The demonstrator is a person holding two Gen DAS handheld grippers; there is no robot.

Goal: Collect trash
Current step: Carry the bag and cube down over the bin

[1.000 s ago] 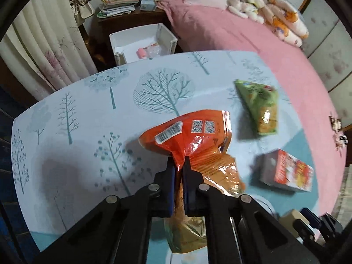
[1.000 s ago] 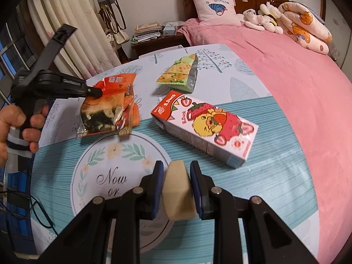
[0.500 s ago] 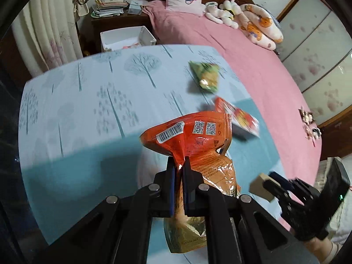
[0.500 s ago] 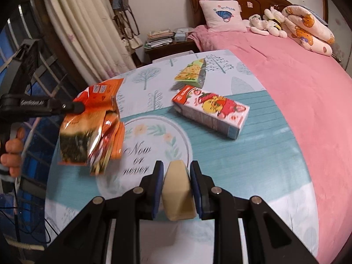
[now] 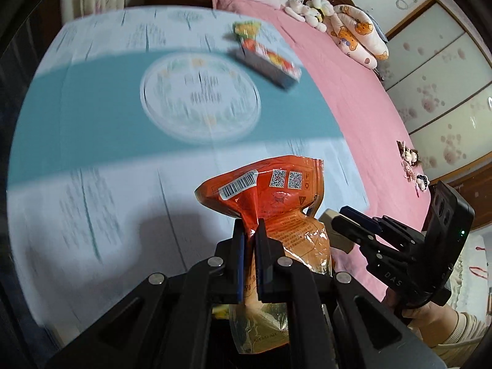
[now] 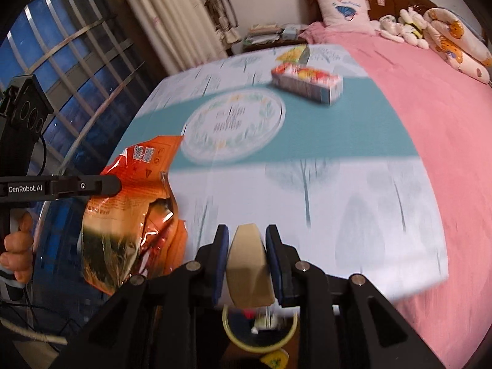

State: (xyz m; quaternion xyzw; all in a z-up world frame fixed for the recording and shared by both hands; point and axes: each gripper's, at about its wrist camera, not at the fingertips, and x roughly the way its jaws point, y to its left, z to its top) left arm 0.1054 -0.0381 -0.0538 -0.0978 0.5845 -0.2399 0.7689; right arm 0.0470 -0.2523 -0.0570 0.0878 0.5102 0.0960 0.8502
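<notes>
Bedroom clutter rings a tree-print surface (image 6: 307, 184) beside a pink bed (image 6: 430, 98). Left claw (image 5: 249, 233) is clenched on the crumpled neck of an orange snack bag (image 5: 276, 193), which hangs clear of the cloth. Right claw (image 6: 247, 246) pinches a small beige carton (image 6: 249, 264) above a yellow-rimmed bin (image 6: 229, 327), probably the drop point. A strawberry box (image 6: 307, 81) and green packet (image 6: 292, 53) remain on the surface.

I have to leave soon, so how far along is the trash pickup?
Nothing visibly binned yet. In hand: left gripper shut on the orange snack bag, right gripper shut on the beige block, above a yellow-rimmed bin. Left on the cloth: the strawberry carton and green wrapper.
</notes>
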